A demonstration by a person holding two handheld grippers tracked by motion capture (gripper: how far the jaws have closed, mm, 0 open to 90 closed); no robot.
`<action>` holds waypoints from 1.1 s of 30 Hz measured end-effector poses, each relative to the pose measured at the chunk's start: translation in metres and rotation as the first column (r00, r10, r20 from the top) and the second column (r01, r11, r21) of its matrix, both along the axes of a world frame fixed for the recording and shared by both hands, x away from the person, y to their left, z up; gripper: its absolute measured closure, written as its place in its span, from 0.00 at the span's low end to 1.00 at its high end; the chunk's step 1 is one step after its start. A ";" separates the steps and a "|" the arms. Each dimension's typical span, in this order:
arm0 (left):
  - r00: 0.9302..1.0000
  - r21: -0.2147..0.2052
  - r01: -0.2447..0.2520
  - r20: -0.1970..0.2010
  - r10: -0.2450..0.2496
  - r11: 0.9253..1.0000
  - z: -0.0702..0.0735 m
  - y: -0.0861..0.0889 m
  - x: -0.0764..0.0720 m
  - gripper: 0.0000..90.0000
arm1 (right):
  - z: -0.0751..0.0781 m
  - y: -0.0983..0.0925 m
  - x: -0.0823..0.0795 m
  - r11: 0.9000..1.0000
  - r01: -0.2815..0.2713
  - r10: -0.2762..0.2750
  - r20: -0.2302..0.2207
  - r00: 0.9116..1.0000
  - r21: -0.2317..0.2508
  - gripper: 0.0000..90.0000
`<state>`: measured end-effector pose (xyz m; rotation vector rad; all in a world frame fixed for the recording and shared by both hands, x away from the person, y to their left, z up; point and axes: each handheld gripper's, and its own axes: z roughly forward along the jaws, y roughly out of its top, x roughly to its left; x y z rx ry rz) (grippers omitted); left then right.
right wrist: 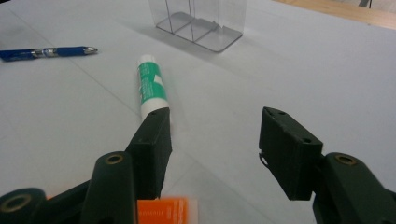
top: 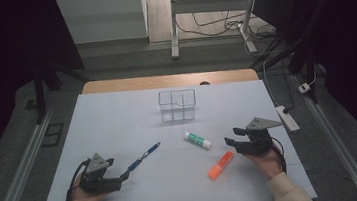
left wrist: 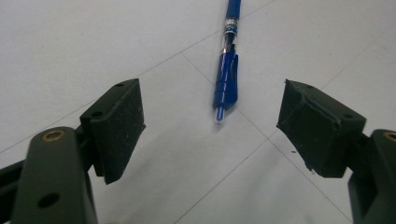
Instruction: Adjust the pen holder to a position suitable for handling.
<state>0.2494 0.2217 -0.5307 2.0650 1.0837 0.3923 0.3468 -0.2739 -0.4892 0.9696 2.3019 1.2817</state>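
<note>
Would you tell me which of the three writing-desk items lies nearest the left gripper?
The blue pen, its end just ahead of the open left gripper; the glue stick and orange marker lie farther right.

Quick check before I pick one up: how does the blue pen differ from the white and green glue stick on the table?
The slim blue pen with a clip is thinner and longer than the stubby white glue stick with a green label. The pen lies nearer the left gripper, pointing into its open jaws; the glue stick lies nearer the right gripper. Both lie flat on the white table, untouched.
</note>
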 end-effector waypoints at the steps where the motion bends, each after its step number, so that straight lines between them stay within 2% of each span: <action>1: 1.000 0.000 -0.001 0.000 0.001 1.000 0.000 0.000 0.000 0.25 | -0.001 -0.002 -0.002 1.000 -0.006 0.006 0.001 1.000 -0.002 0.45; 6: 1.000 0.001 0.002 0.000 -0.002 1.000 0.000 0.000 0.000 0.25 | -0.001 -0.009 -0.013 1.000 -0.031 0.031 0.020 0.999 -0.003 0.42; 12: 1.000 0.005 -0.003 -0.001 0.003 1.000 0.000 -0.001 0.001 0.26 | -0.005 -0.016 -0.019 0.999 -0.047 0.047 0.020 0.999 -0.019 0.42; 17: 1.000 0.007 -0.004 0.002 0.004 1.000 0.001 -0.002 0.002 0.26 | -0.005 -0.018 -0.019 0.998 -0.061 0.062 0.023 0.998 -0.018 0.41; 33: 1.000 0.009 -0.003 0.009 0.003 1.000 0.005 -0.002 0.006 0.26 | -0.006 -0.019 -0.019 0.998 -0.055 0.056 0.019 0.998 -0.028 0.41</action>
